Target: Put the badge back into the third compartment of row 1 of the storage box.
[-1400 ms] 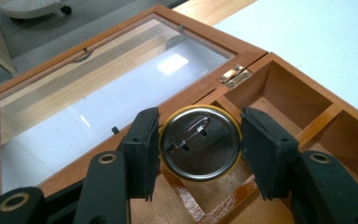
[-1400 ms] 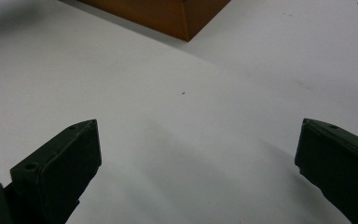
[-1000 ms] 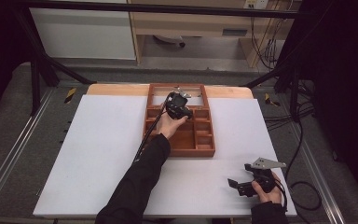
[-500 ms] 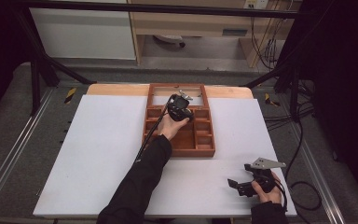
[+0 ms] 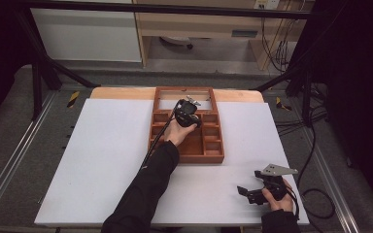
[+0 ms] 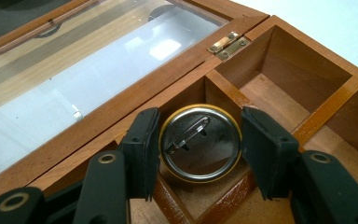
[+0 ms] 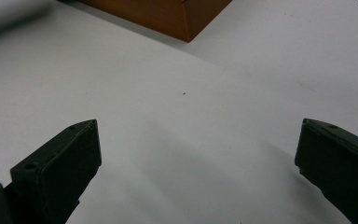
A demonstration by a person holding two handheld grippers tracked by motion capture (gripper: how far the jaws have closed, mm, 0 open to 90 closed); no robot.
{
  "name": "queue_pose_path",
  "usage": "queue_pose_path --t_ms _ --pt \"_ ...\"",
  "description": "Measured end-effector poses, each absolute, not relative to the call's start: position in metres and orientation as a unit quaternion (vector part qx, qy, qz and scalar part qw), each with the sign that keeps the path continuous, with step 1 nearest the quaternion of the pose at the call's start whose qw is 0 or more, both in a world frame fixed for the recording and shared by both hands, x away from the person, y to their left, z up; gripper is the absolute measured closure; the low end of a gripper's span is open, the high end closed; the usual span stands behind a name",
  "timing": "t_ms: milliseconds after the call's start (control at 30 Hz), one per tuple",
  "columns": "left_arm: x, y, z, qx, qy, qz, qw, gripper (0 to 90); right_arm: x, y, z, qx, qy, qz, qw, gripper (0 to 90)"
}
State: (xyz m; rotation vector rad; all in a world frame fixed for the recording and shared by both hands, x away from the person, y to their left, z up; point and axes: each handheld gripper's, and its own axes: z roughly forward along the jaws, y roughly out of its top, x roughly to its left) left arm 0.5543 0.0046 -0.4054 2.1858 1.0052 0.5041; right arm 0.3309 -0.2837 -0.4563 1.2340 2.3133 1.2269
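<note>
The right gripper (image 5: 252, 192) rests on the white bench (image 5: 97, 165) at its near right corner, its fingers (image 7: 60, 168) spread wide with nothing between them. Farther out, the left gripper (image 6: 200, 144) is over the wooden compartment box (image 5: 213, 153). Its fingers (image 6: 142, 149) clamp a round pin badge (image 6: 199, 142) by the rim, metal back and pin showing, above a rear compartment beside the hinged glass lid (image 6: 74, 79).
</note>
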Motion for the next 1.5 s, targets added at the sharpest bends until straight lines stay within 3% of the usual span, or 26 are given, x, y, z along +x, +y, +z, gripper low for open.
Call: queue_pose_path --t_ms 333,833,1500 --pt "0.555 0.005 -0.405 0.838 0.387 0.189 0.336 45.7 0.331 -0.284 -0.456 0.423 0.793 0.421 0.122 0.9" --pt "0.534 0.014 -0.376 0.844 0.353 0.186 0.359 29.9 0.331 -0.283 -0.456 0.421 0.794 0.421 0.123 0.9" --pt "0.485 0.075 -0.364 0.83 0.366 0.194 0.374 12.5 0.332 -0.283 -0.457 0.423 0.794 0.416 0.127 0.9"
